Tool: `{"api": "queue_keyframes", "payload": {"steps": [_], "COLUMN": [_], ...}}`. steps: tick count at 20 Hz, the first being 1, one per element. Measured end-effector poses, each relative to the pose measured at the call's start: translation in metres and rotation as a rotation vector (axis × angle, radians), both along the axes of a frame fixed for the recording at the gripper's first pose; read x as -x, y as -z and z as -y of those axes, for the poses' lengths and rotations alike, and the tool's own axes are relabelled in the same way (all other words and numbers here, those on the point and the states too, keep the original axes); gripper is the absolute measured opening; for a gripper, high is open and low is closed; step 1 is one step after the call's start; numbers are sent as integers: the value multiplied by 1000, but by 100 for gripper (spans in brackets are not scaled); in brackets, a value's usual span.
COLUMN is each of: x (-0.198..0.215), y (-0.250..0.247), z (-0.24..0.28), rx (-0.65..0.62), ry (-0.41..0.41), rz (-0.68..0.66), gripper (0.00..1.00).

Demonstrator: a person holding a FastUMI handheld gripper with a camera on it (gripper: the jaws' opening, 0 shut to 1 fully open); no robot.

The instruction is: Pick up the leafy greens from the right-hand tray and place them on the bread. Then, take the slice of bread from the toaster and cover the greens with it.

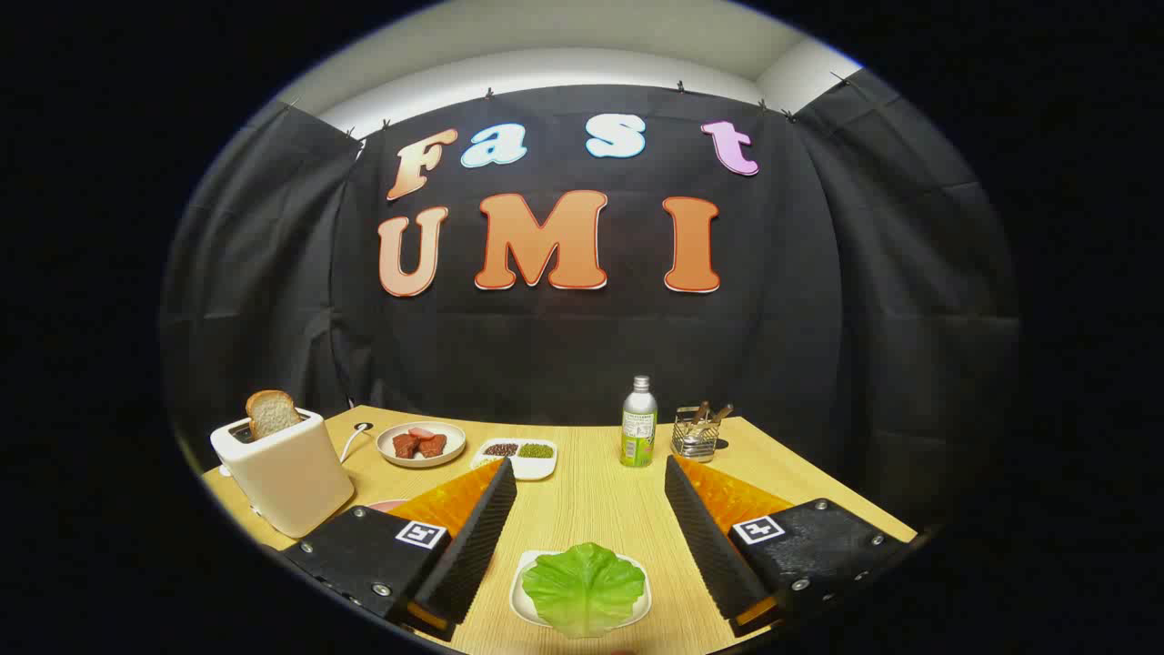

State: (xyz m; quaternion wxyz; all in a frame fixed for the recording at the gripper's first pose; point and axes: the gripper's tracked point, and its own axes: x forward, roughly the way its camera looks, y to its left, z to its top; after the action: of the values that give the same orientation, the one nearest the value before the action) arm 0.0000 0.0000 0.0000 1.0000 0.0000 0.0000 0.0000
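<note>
Now: gripper fingers wide apart, holding nothing; green ruffled lettuce leaf on small white tray, bottom centre btwn fingers.

1. One gripper stood over the table, its two fingers spread wide apart and gripping nothing.
2. One leafy green lay on one small white tray.
3. One toaster held one slice of bread.
4. One round plate carried three red pieces.
5. One two-part dish, one bottle and one wire holder stood beyond.
</note>
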Motion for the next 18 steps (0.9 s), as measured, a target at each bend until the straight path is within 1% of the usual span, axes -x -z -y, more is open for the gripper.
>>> {"api": "queue_keyframes", "payload": {"steps": [8, 15, 18], "x": [-4, -2, -4], "y": [13, 0, 12], "z": [-3, 1, 2], "rx": [-2, -2, 11], "ry": [-7, 2, 7], "rz": [-29, 8, -14], "gripper": [98, 99, 98]}}
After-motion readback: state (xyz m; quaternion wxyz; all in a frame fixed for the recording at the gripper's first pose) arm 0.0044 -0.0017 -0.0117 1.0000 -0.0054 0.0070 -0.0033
